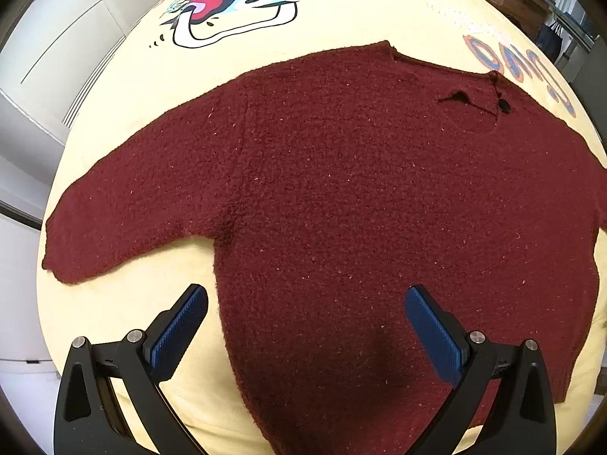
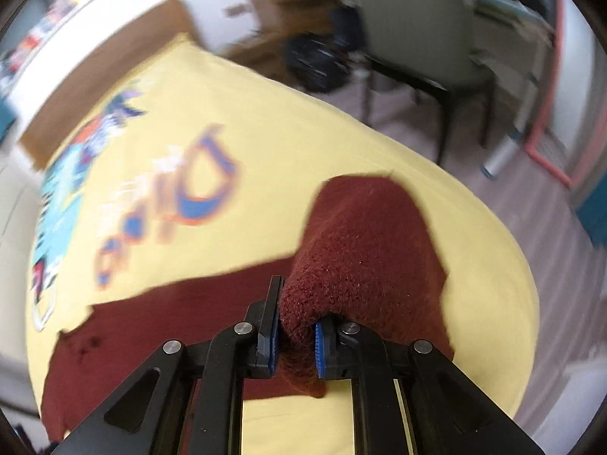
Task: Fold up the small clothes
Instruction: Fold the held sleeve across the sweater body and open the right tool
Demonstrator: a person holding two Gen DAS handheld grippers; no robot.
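sweater (image 2: 364, 250) sleeve pinched in right claw (image 2: 296, 335)

I see a yellow cartoon-print sheet (image 1: 379, 19) covering the bed, white cabinet doors (image 1: 57, 38) far left, and a dark-legged chair (image 2: 417, 38) far right.
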